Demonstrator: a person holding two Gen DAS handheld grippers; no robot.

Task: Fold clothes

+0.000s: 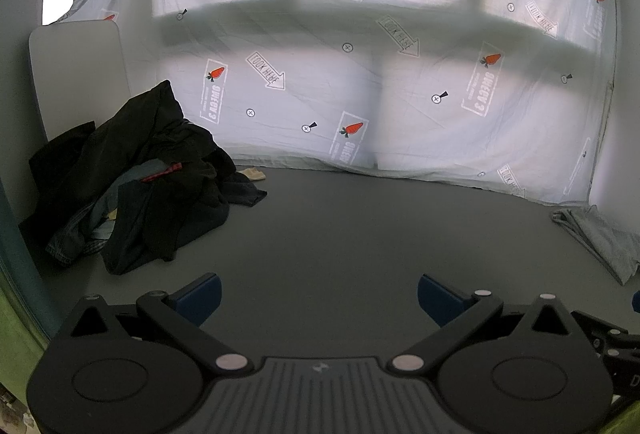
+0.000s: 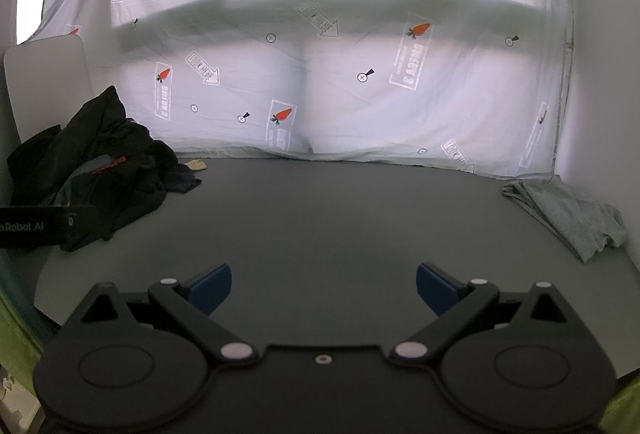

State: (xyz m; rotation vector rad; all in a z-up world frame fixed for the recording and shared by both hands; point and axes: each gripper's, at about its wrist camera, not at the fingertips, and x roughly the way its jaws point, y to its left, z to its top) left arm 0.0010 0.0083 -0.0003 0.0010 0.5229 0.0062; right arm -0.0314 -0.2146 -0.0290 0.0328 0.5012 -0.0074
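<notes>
The clothes (image 1: pixel 136 177) are heaped dark and unfolded at the bench's (image 1: pixel 340 234) far left, a grey garment (image 2: pixel 568 213) is laid at the far right, apparently already folded, and both the left gripper (image 1: pixel 319 294) and right gripper (image 2: pixel 323 286) are held low with jaws spread, nothing being gripped.

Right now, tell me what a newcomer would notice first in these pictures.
The heap of dark clothes at the far left of the grey table draws the eye first. Behind it hangs a pale sheet printed with orange carrots. A grey garment lies at the far right, and both grippers, left gripper and right gripper, are open and hold nothing.
</notes>
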